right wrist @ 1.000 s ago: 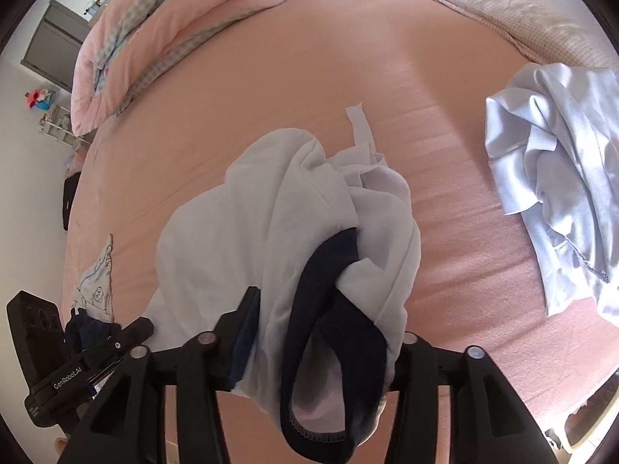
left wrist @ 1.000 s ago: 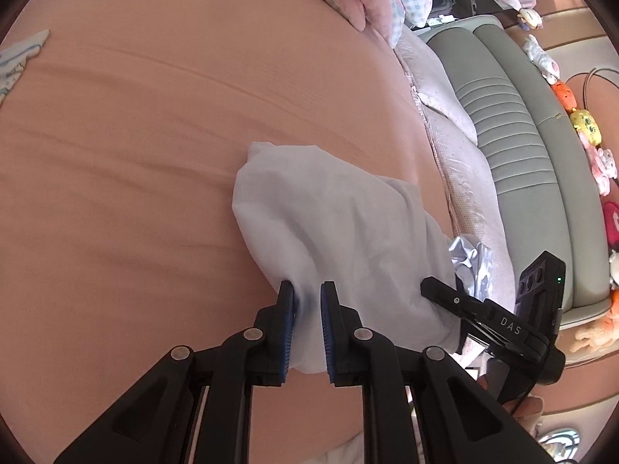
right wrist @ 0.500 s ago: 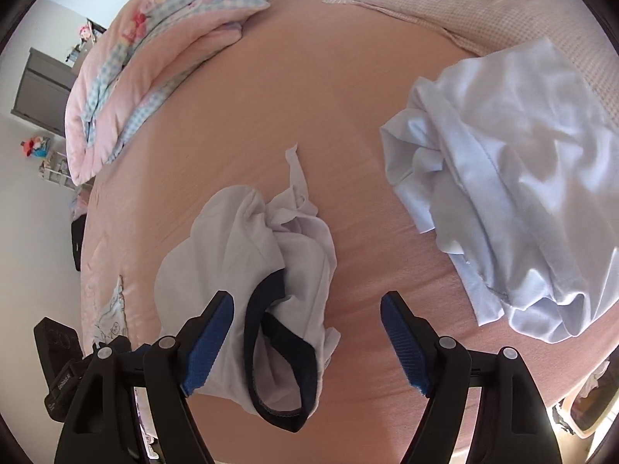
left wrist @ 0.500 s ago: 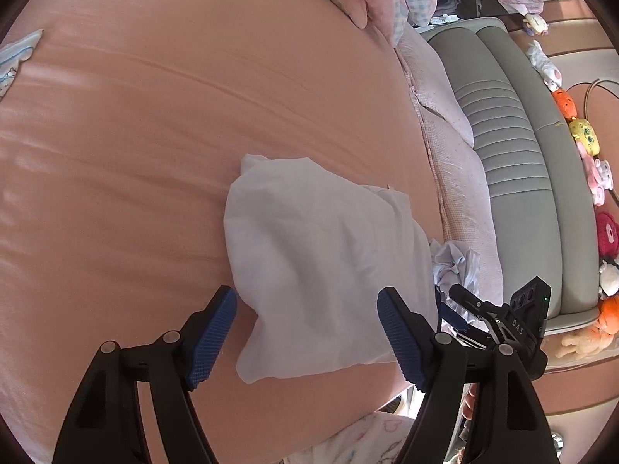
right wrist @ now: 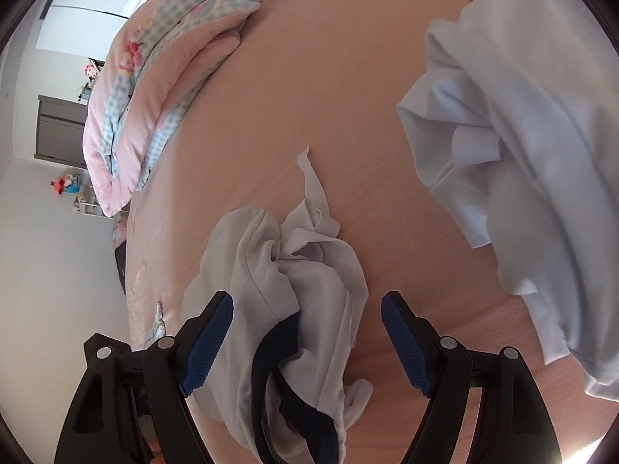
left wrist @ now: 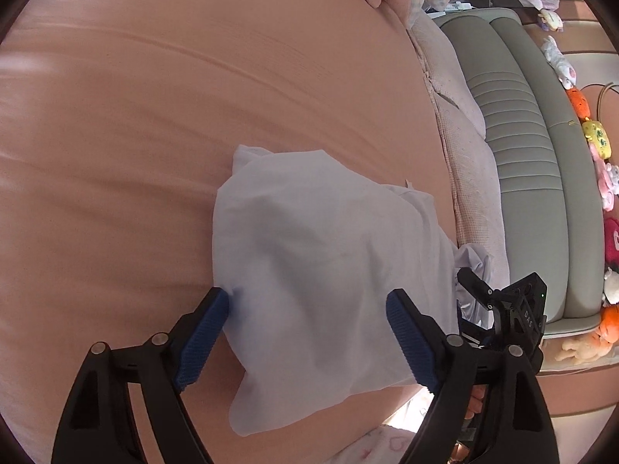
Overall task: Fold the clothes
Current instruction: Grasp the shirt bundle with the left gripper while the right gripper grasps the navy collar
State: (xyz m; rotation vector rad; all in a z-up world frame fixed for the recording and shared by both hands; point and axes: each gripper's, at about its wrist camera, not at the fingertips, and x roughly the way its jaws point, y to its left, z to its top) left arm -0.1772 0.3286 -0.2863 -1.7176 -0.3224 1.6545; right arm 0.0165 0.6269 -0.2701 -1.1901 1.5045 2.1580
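Clothes lie crumpled between spread blue pads.

Bed with pink sheet: pale garment, white navy-trimmed garment, folded quilt lie on it.

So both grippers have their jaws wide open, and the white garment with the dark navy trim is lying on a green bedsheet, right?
Not quite: the bedsheet is peach-pink, not green, as the right wrist view shows. The rest holds: the white garment with navy trim lies on it, and the left gripper and right gripper both have their jaws wide open.
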